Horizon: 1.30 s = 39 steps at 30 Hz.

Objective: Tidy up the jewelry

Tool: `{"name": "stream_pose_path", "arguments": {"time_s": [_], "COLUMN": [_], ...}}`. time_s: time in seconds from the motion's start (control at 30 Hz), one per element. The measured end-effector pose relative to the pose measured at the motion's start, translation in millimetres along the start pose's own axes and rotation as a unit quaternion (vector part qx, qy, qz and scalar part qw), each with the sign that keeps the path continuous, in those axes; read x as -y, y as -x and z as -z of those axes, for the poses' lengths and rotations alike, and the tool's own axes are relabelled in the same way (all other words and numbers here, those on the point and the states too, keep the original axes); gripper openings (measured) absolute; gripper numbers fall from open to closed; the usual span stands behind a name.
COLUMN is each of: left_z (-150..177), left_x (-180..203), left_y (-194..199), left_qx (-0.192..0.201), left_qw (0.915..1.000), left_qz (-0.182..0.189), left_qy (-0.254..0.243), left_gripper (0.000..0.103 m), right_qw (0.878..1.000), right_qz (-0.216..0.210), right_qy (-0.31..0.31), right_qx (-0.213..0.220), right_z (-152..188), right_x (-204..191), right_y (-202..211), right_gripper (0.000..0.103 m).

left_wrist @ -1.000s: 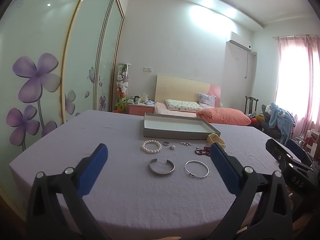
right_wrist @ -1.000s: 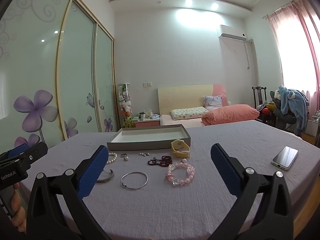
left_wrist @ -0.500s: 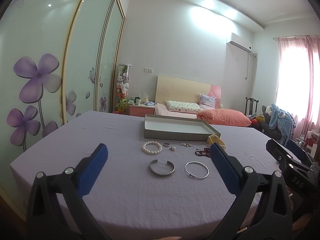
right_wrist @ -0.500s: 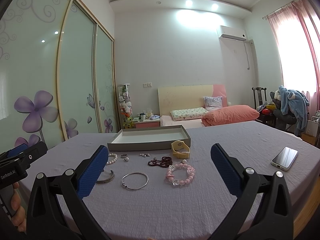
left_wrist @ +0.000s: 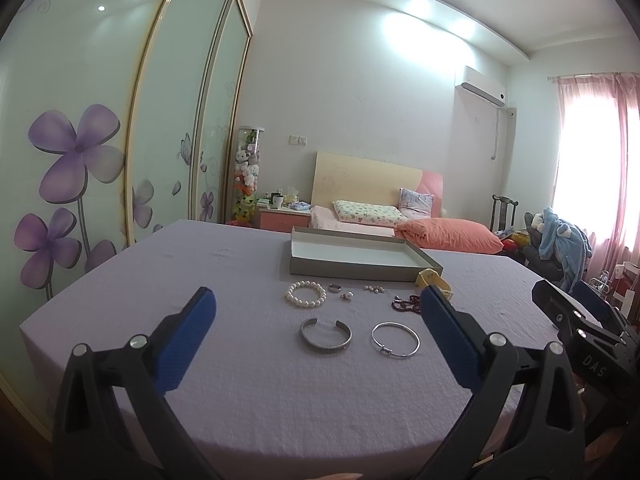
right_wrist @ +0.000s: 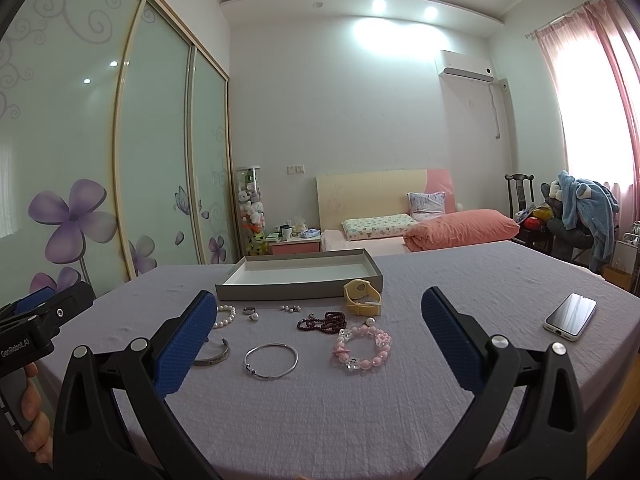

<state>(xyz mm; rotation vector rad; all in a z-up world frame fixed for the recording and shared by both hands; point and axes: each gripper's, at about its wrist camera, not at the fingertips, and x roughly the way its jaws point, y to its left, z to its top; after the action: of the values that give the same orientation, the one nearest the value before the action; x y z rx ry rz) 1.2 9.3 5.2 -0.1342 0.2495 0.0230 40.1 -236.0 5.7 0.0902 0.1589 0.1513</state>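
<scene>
Almost nothing has moved since a second ago: we see the jewelry sit a shade lower in the left wrist view, and both grippers remain above the near edge of the lilac table (right_wrist: pixel 400 408). Our left gripper (left_wrist: pixel 318 334) has its blue fingers spread wide with nothing between them — so does our right gripper (right_wrist: pixel 316 330). The jewelry lies loose on the cloth in front of the grey tray (right_wrist: pixel 280 291): a pearl bracelet (left_wrist: pixel 306 294), a silver cuff (left_wrist: pixel 326 334), a thin silver bangle (left_wrist: pixel 395 339), a dark red bead strand (right_wrist: pixel 322 321), a pink bead bracelet (right_wrist: pixel 362 349) and a yellow watch (right_wrist: pixel 362 302) touching the tray's near wall. A ring (left_wrist: pixel 334 288) and small earrings (left_wrist: pixel 373 289) lie between the tray and the bracelets. A phone (right_wrist: pixel 570 315) rests well apart to the right.
</scene>
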Motion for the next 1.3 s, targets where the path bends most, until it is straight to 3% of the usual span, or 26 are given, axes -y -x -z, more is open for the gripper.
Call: {"name": "stream_pose_path", "arguments": {"time_s": [1.3], "left_z": [1.6], "left_x": [3.1], "left_y": [1.4], "left_qx": [-0.001], "left_qw": [1.0], "left_qz": [0.0], "left_qy": [-0.001], "left_gripper": [0.099], "right_qw": [1.0], "right_qz": [0.0], "right_qy": [-0.005], "right_qx": [-0.005], "right_z": [4.2], "right_x": [1.0], "right_y": [-2.5], "right_gripper": [0.101]}}
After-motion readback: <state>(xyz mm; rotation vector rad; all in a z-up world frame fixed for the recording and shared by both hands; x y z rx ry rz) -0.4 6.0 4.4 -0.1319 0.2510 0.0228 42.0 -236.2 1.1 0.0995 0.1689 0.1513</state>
